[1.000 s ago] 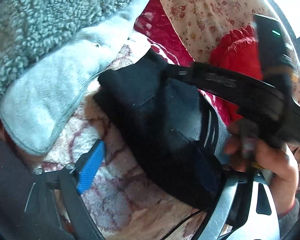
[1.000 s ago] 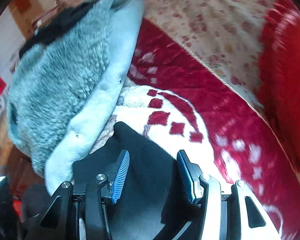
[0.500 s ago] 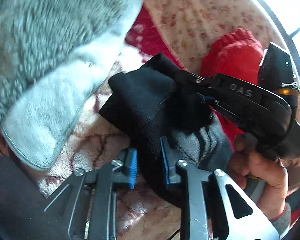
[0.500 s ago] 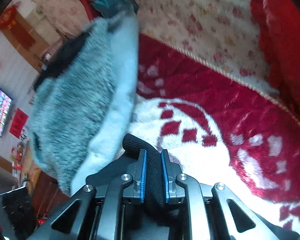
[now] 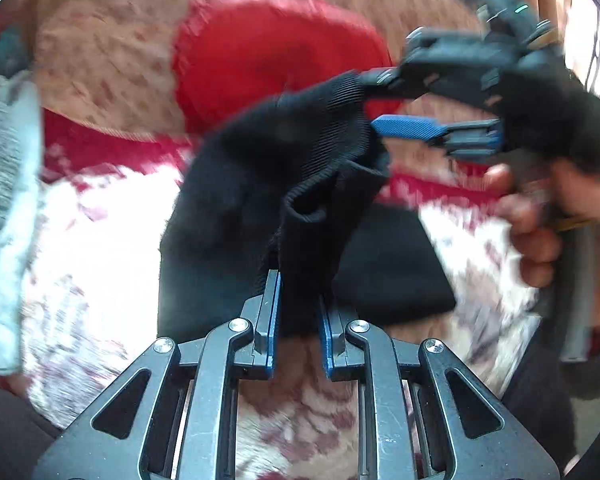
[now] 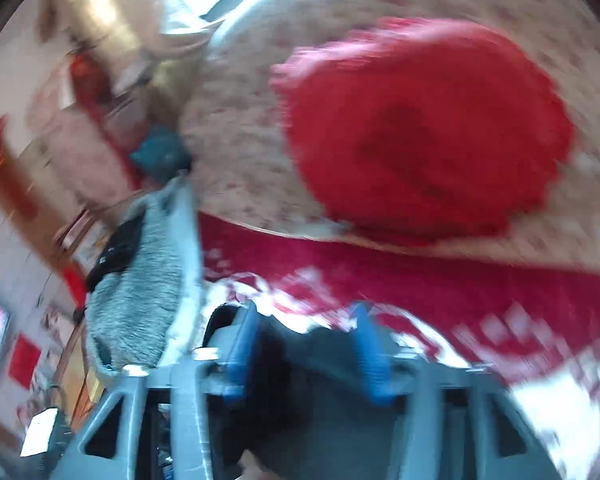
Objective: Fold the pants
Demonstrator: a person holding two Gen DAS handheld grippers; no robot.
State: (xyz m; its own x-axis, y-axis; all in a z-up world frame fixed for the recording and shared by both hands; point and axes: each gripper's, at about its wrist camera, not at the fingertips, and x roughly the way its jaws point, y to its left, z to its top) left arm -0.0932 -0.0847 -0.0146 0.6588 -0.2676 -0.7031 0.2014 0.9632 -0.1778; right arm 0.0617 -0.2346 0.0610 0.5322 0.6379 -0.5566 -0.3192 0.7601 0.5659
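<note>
Left tongs (image 5: 298, 316) pinch the pants (image 5: 260, 200); right tongs (image 6: 306, 344) spread — blurred, apparently empty.

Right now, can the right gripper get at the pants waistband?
Probably yes: the right gripper is open, with one finger already at the ribbed edge of the black pants, which the left gripper holds up; nothing sits between.

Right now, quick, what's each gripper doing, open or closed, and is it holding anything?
Left gripper: closed on the black pants.
Right gripper: open; pants fabric lies between its fingers, not pinched.
</note>
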